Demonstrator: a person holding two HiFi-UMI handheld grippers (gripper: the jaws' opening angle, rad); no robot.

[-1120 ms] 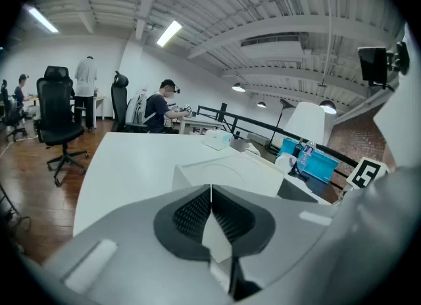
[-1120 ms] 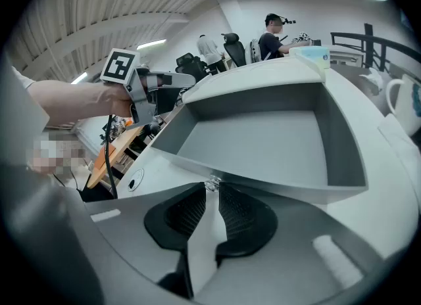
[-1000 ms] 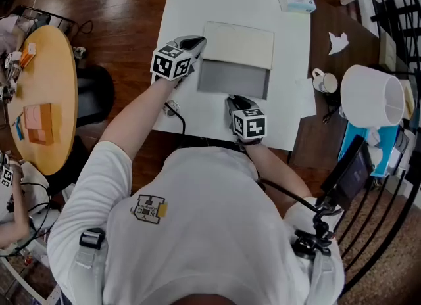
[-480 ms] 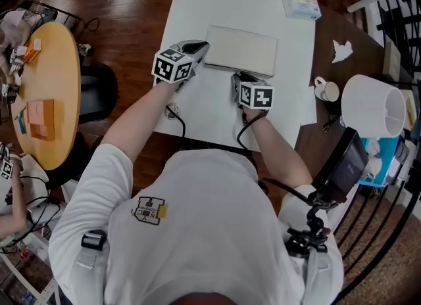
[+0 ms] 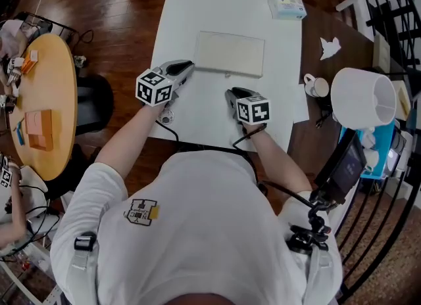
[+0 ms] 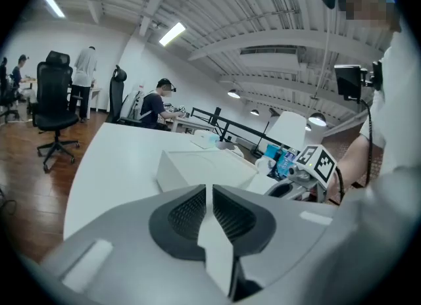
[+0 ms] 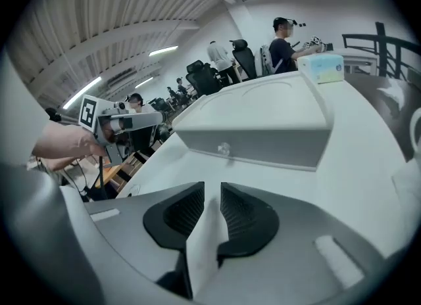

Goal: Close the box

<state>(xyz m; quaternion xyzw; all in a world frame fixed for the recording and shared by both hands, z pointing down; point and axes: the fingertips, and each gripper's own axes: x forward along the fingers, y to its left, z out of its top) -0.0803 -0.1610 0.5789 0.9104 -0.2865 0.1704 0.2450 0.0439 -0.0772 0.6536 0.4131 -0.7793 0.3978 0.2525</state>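
Note:
The flat white box lies with its lid down on the white table. It also shows in the left gripper view as the box and in the right gripper view as the box, small front catch facing me. My left gripper is shut and empty, just off the box's left front corner without touching it. My right gripper is shut and empty, a short way in front of the box's front edge. In their own views the left gripper and right gripper hold nothing.
A small tissue pack lies at the table's far right corner. A white cup, a paper scrap and a big white lampshade stand to the right. A round wooden table and black chair are at left.
The box lid went from open to down. The right gripper moved up to the lid, then drew back toward me. The left gripper also pulled back from the box's corner.

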